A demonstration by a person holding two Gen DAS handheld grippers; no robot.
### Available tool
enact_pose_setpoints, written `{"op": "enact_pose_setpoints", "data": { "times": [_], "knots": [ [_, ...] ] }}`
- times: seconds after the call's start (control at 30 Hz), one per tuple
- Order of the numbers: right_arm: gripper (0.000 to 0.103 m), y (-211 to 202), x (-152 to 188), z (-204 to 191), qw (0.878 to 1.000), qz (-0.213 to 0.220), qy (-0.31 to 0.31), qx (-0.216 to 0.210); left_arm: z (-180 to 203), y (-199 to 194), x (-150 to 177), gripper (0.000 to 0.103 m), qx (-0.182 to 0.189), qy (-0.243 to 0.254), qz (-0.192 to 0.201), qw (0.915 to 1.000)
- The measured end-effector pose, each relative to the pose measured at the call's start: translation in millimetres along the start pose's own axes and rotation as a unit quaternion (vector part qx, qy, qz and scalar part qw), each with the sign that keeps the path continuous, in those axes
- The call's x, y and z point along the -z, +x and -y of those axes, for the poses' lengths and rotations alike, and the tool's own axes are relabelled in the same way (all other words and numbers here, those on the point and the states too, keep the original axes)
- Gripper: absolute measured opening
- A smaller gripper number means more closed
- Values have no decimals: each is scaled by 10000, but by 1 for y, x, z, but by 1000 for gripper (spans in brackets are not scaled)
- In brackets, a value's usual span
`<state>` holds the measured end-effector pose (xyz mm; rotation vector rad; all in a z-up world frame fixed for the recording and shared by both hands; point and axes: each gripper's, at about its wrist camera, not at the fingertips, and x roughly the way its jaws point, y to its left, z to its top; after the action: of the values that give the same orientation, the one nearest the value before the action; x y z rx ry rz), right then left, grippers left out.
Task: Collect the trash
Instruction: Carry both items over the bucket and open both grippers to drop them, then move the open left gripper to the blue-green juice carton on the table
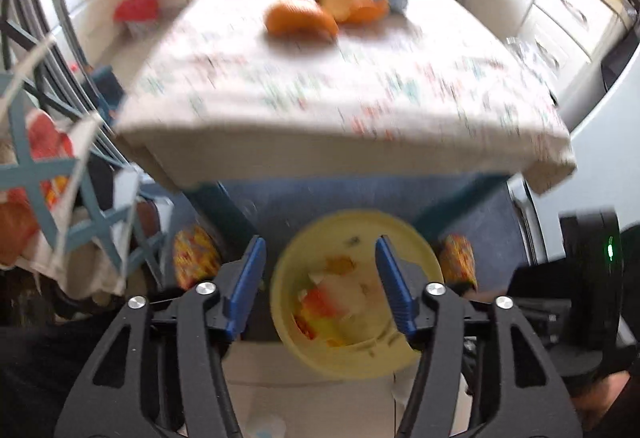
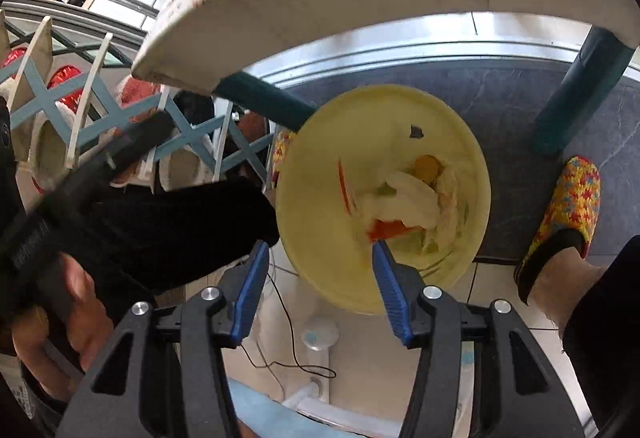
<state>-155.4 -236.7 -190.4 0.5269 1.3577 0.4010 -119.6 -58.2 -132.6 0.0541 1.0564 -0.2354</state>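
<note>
A yellow bin (image 2: 316, 222) stood on the floor below the counter (image 1: 320, 78), holding white tissue (image 2: 412, 198) and orange and red scraps (image 2: 390, 229). Orange peels (image 1: 320, 12) lay on the counter above the bin. The left claw (image 1: 320, 286) and right claw (image 2: 318, 288) both hung wide open over the bin, empty.

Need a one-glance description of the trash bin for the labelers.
Find the cloth-covered table with orange peels on top. On the floor below its near edge stands a round pale-yellow bin, open-topped, with scraps inside. It is the only yellow round container; the colourful slippers beside it are patterned.
</note>
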Motion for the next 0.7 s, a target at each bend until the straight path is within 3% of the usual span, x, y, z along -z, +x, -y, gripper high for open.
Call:
{"op": "enact_pose_setpoints", "data": {
  "times": [0.2,0.3,0.4,0.57,0.7],
  "knots": [
    [54,-6,-6,-8,9992,307,-114,-226,-32,1,-74,63,-345,-376,485,9975],
    [54,-2,-12,-11,9989,280,-88,-372,-60,21,-128,69,-514,-787,665,9933],
    [54,2,-18,-11,9985,221,10,-508,-76,54,-173,69,-550,-970,603,9919],
    [55,10,-27,-14,9965,92,201,-807,-80,112,-234,71,-600,-707,363,9950],
    [56,16,-30,-17,9948,-47,272,-978,-75,143,-259,84,-785,-403,371,9954]
  ]
}}
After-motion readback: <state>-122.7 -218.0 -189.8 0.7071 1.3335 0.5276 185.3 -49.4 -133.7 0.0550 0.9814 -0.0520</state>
